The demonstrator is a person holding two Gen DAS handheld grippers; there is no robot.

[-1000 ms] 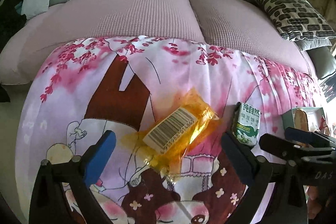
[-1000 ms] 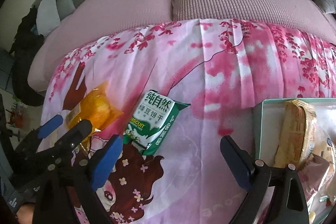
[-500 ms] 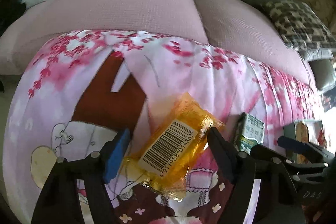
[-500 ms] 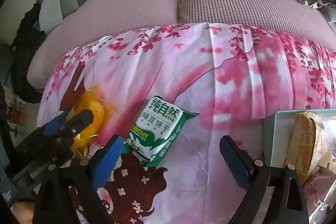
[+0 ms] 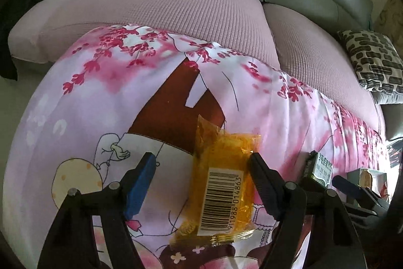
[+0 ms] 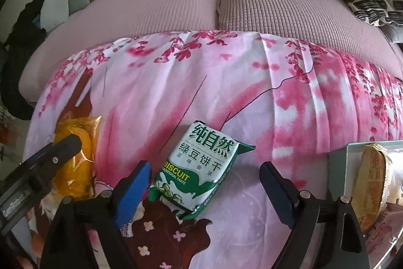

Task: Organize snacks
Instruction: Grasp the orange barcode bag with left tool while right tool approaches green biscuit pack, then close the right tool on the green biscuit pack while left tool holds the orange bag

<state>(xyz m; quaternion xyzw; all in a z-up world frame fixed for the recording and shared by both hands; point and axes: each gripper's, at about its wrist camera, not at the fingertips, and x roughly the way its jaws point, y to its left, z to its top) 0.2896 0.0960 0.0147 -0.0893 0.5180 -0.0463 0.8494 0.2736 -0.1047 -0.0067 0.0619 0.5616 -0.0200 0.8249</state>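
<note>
Left claw (image 5: 201, 180) narrowed around half-hidden orange packet (image 5: 224, 178).

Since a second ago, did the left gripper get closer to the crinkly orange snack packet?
Yes. The left gripper moved in over the orange snack packet on the pink blossom cloth; its jaws narrowed and now straddle it.

Bare cloth (image 6: 289, 117) beyond green packet (image 6: 199, 168); box (image 6: 337, 168) perhaps blocks right.

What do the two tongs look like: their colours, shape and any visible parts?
Both the left tongs and the right tongs have black angular frames with silver rivets. Each finger ends in a flat pad, which looks bright blue where lit and dark navy in shadow.
</note>
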